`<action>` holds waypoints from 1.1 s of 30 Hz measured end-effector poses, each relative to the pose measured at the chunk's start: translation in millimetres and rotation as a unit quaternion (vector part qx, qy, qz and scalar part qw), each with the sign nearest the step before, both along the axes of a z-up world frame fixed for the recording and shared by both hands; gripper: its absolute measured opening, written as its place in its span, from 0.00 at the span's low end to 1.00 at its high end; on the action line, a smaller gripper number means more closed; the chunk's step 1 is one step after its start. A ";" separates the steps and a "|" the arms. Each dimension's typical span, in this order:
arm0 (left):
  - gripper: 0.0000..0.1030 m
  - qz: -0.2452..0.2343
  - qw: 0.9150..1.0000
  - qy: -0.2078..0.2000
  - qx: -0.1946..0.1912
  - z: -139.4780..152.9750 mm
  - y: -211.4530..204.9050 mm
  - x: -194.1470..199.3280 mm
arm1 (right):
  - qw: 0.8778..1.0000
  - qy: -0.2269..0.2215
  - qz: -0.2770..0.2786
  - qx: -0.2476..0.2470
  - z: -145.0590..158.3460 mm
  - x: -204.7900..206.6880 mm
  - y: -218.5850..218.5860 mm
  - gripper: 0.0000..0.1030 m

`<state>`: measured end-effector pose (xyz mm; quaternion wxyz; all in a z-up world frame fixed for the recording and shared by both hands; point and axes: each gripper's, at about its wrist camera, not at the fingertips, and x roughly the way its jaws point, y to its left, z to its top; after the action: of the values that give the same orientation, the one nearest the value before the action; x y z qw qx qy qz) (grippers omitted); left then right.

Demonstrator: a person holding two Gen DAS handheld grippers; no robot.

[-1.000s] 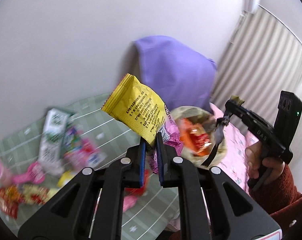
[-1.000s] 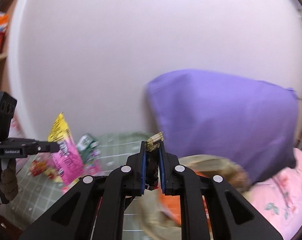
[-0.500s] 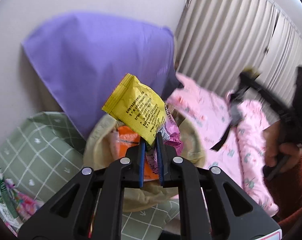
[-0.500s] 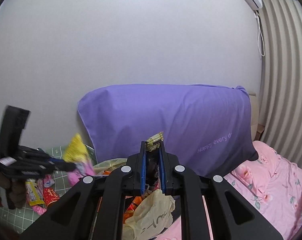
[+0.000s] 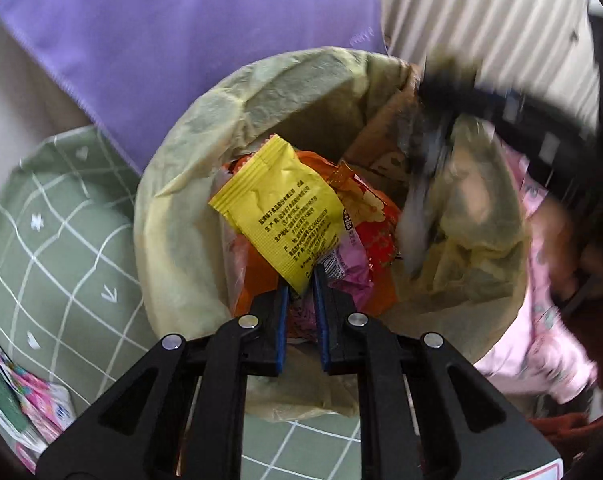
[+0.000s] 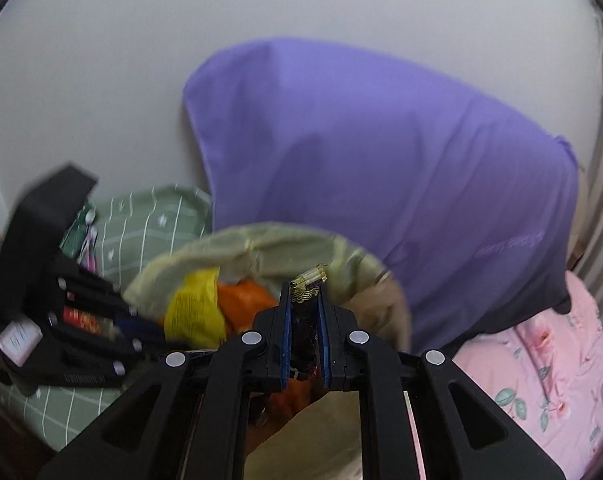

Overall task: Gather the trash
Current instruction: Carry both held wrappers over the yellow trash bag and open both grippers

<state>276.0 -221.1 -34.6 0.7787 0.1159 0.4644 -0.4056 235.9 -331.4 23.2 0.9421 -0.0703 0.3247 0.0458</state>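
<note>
There were two grippers. The left gripper [image 5: 301, 280] was clamped on two wrappers at once: one yellow wrapper [image 5: 279, 208] and one pink wrapper [image 5: 347, 268] tucked just behind it. It held them right over the open mouth of the trash bag [image 5: 173, 248]. There was one trash bag, pale yellow and crinkly. Inside it lay one orange wrapper [image 5: 257, 276] and one red wrapper [image 5: 375, 216].

The right gripper [image 6: 304, 300] was clamped on a small gold and black wrapper [image 6: 307, 286], and its fingers were almost together. It hung at the near rim of the bag. In the left view it was only a dark blur.

The bag sat on a bed. There was one green sheet [image 5: 49, 240] with white lines and little shapes, one pink blanket [image 6: 541, 380] with flowers, and one big purple pillow [image 6: 381, 180] leaning on a plain white wall [image 6: 181, 40]. Pale striped curtains [image 5: 481, 28] hung at the side. More wrappers [image 5: 25, 396], pink and green, lay on the green sheet, well apart from the bag.

The yellow wrapper had rows of tiny black print, too small to read. The pillow had light writing that was too blurry to read.
</note>
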 end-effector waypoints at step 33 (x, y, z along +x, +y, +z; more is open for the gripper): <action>0.50 0.070 0.988 0.046 -0.132 44.6 87.5 32.3 | 0.996 0.032 -0.047 0.067 -10.4 -32.1 -14.7 0.34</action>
<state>308.3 -133.6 10.1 0.7914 -0.0401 0.4493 -0.4126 203.7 -346.1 12.8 0.9351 0.0101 0.3534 0.0250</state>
